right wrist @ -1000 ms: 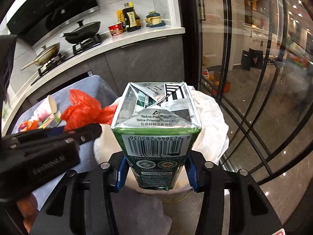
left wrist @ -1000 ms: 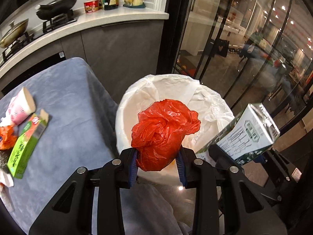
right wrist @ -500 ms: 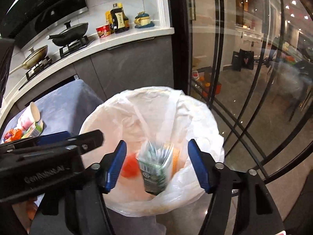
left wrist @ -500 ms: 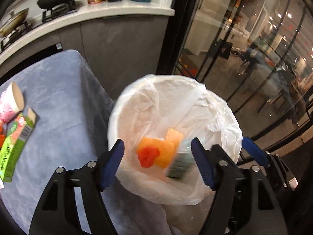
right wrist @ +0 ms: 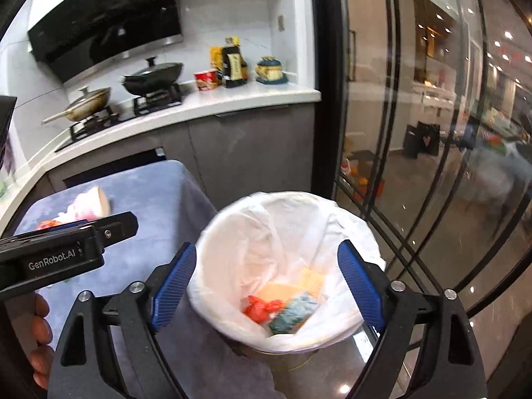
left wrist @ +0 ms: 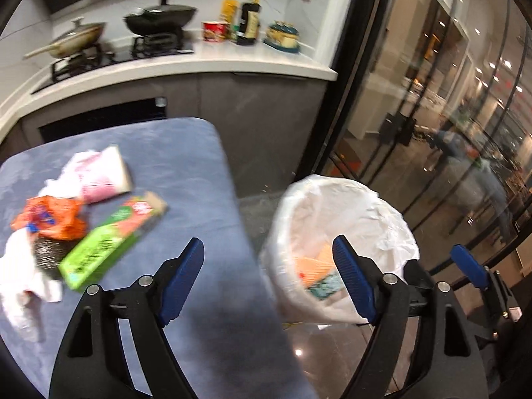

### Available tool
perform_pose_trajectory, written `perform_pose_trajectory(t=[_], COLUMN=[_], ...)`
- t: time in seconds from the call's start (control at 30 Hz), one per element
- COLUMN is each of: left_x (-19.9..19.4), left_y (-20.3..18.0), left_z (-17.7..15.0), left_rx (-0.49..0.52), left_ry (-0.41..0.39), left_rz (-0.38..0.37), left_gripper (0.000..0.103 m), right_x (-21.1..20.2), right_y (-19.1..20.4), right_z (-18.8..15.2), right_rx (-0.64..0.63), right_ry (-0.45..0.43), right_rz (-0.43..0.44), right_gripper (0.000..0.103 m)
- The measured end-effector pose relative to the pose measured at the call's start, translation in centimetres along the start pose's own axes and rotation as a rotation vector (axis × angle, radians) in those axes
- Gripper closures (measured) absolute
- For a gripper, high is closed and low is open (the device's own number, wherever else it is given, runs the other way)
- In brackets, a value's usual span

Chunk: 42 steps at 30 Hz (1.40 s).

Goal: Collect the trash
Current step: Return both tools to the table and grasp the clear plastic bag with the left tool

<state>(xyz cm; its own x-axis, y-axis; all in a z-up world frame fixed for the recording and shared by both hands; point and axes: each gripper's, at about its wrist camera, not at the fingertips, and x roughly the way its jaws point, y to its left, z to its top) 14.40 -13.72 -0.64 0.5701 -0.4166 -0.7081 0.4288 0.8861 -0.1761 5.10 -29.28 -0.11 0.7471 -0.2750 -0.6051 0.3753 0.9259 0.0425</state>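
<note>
Between the blue ribbed pads of the right gripper (right wrist: 264, 277) sits the mouth of the round bin lined with a white plastic bag (right wrist: 232, 229), and nothing is pinched: its jaws have just been opening and now stand spread wide and empty. Down at the bin's bottom, beyond the pads, lie the crumpled red plastic bag (right wrist: 261, 307) and the green-and-silver drink carton (right wrist: 292, 314) on some orange-yellow packaging, so both pieces look delivered. The left gripper (left wrist: 267, 277) has likewise just been opening and holds nothing; its right pad overlaps the bin rim while its left pad hangs over the blue-grey cloth on the table (left wrist: 186, 173), which suggests it is swinging toward what remains. That remainder lies to the left of its pads: a long green cardboard box with a red panel (left wrist: 109, 242), a pink-and-white paper cup on its side (left wrist: 103, 174), an orange crinkled wrapper (left wrist: 50, 217), a dark round scrubber-like lump (left wrist: 46, 254) and white crumpled tissue (left wrist: 20, 276), clustered together, probably as waiting trash. Motion blur makes the box's print unreadable. Readable writing is only "GenRobot.AI" on the left gripper's black body in the right wrist view.
</note>
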Motion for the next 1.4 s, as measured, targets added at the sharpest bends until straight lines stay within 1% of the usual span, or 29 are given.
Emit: perform_pose_trajectory(t=[0.03, 0.07, 0.13, 0.17, 0.23, 0.27, 0.4, 0.5, 0.63, 0.67, 0.77, 0.97, 1.0, 1.07, 1.1, 1.17, 1.2, 1.33, 1.4], left_x=[-0.8, -1.3, -3.0, -3.5, -5.0, -5.4, -7.9, -9.4, -10.3, -10.5, -10.6, -9.1, -8.6, -7.5, -7.1, -6.3, -6.0, -6.0, -6.5], left_y=[0.9, 1.6, 3.7, 4.4, 7.0, 7.8, 13.7, 17.5, 21.6, 22.7, 24.8, 26.3, 26.4, 26.8, 26.9, 27.2, 27.3, 27.6, 27.8], left_z=[-0.1, -0.2, -0.7, -0.9, -1.7, -2.0, -4.2, -6.0, -8.0, -8.5, -9.5, -10.2, -10.1, -10.0, -9.9, -10.0, -10.1, -10.5, -10.6], left_rx=[-0.008, -0.011, -0.023, -0.029, -0.05, -0.06, -0.143, -0.199, -0.237, -0.245, -0.264, -0.281, -0.282, -0.286, -0.291, -0.303, -0.308, -0.32, -0.322], left_ry=[-0.01, -0.018, -0.045, -0.053, -0.065, -0.066, -0.065, -0.05, -0.027, -0.021, -0.005, 0.01, 0.013, 0.029, 0.037, 0.055, 0.064, 0.072, 0.065], left_rz=[0.019, 0.035, 0.09, 0.108, 0.168, 0.182, 0.286, 0.347, 0.419, 0.432, 0.42, 0.368, 0.362, 0.344, 0.335, 0.316, 0.308, 0.28, 0.267], left_gripper=[0.026, 0.022, 0.016, 0.016, 0.015, 0.013, 0.012, 0.011, 0.011, 0.011, 0.011, 0.012, 0.016, 0.028, 0.031, 0.044, 0.047, 0.072, 0.077], right_x=[-0.4, -1.0, -1.7, -2.3, -2.9, -3.3, -4.1, -4.3, -4.7, -4.8, -4.7, -4.6, -4.4, -4.2, -4.1, -3.8, -3.8, -3.2, -3.0], right_y=[0.4, 1.4, 2.6, 3.6, 5.2, 6.3, 9.8, 12.8, 16.3, 17.2, 19.3, 22.0, 22.3, 22.9, 23.3, 23.8, 24.0, 24.7, 25.2], right_z=[0.1, 0.1, 0.1, 0.1, -0.1, -0.4, -1.2, -2.1, -3.2, -3.5, -4.1, -5.0, -5.1, -5.4, -5.5, -5.7, -5.7, -5.8, -5.8], right_rx=[-0.006, -0.016, -0.026, -0.032, -0.043, -0.051, -0.089, -0.113, -0.138, -0.144, -0.153, -0.169, -0.174, -0.182, -0.186, -0.194, -0.197, -0.206, -0.207], right_ry=[-0.004, -0.008, -0.013, -0.017, -0.017, -0.017, -0.012, 0.002, 0.009, 0.01, 0.018, 0.023, 0.03, 0.042, 0.044, 0.049, 0.052, 0.063, 0.067], right_rz=[0.008, 0.026, 0.052, 0.074, 0.109, 0.131, 0.187, 0.232, 0.274, 0.283, 0.306, 0.323, 0.326, 0.326, 0.326, 0.324, 0.323, 0.328, 0.335], right_gripper=[0.019, 0.019, 0.019, 0.019, 0.019, 0.019, 0.018, 0.018, 0.018, 0.018, 0.018, 0.018, 0.018, 0.018, 0.018, 0.018, 0.018, 0.018, 0.018])
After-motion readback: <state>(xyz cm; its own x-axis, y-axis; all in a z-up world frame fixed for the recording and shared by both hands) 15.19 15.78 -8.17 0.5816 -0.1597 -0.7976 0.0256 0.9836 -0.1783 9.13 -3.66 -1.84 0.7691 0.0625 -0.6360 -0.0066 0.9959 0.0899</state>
